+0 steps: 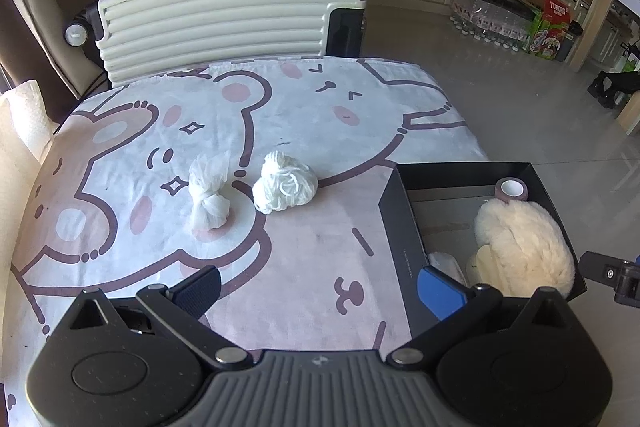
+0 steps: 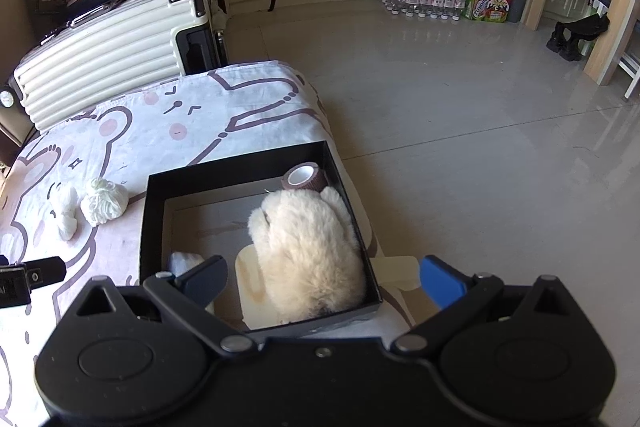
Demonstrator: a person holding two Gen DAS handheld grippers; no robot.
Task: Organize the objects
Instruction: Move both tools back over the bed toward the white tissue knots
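My right hand-held gripper (image 2: pixel 322 281) stood fully open and empty above the fluffy cream mitten (image 2: pixel 308 251) in the black box (image 2: pixel 154 227); it looked soft and light, best pinched mid-body.

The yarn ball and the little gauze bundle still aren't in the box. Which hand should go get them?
Probably the left. The left gripper is open and faces the yarn ball and gauze bundle on the cloth. The right gripper hangs open over the black box, with both off to its side.
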